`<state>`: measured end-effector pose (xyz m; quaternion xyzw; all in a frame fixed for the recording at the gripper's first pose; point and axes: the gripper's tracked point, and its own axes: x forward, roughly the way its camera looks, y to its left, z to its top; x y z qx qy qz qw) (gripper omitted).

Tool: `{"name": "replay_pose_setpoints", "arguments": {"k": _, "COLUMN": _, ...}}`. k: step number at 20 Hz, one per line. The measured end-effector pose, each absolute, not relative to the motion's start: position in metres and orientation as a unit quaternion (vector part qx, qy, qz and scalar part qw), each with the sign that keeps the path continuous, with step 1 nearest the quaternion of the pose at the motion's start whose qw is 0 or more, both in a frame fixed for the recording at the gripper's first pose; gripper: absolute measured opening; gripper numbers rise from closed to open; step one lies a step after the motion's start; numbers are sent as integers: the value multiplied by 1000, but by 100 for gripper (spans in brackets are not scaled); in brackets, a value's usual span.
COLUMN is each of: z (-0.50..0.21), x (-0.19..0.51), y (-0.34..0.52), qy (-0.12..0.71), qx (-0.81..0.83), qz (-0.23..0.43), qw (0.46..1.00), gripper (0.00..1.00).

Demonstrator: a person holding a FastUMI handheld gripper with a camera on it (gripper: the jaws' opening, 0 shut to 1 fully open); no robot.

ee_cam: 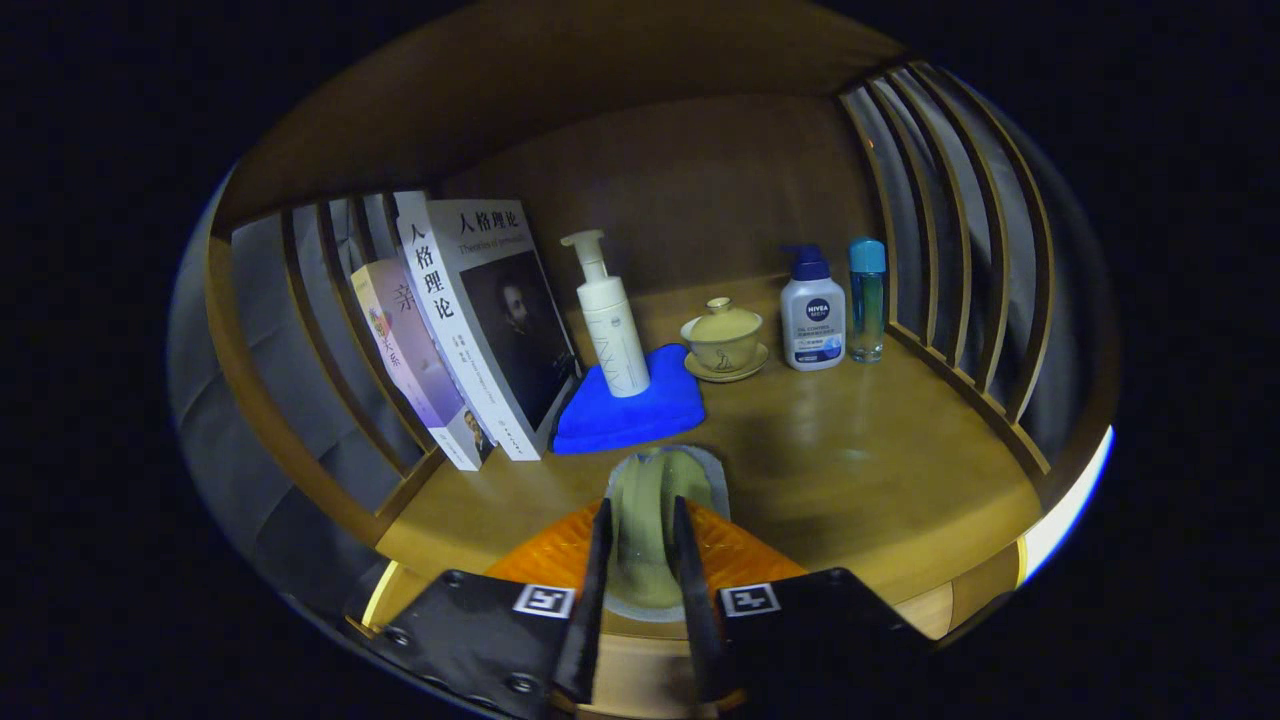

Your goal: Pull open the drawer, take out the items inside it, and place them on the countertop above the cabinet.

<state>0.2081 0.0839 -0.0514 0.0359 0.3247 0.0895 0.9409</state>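
Note:
My gripper (642, 508) is shut on a pale green packet (655, 478) with a silvery edge, which sticks out ahead from between the two fingers. The packet hangs low over the front of the wooden countertop (860, 450); I cannot tell whether it touches the wood. Its far end lies just short of a folded blue cloth (620, 415). The drawer is below and hidden from this view.
A white pump bottle (612, 320) stands on the blue cloth. Leaning books (480, 320) fill the left side. A lidded tea cup on a saucer (723, 340), a white bottle with a blue pump (812, 312) and a small blue-capped bottle (866, 298) stand at the back. Slatted wooden rails (960, 260) close both sides.

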Motion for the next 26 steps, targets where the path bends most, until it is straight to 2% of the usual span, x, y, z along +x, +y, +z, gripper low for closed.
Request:
{"name": "replay_pose_setpoints", "arguments": {"k": 1, "z": -52, "x": 206, "y": 84, "qy": 320, "qx": 32, "qz": 90, "qw": 943, "gripper": 55}}
{"name": "replay_pose_setpoints", "arguments": {"k": 7, "z": -25, "x": 178, "y": 83, "qy": 260, "qx": 0, "qz": 102, "qw": 960, "gripper": 98}}
{"name": "replay_pose_setpoints", "arguments": {"k": 15, "z": 2, "x": 101, "y": 72, "qy": 175, "qx": -28, "qz": 98, "qw": 979, "gripper": 98}}
{"name": "replay_pose_setpoints", "arguments": {"k": 26, "z": -6, "x": 11, "y": 75, "qy": 131, "qx": -50, "qz": 97, "qw": 985, "gripper": 98}}
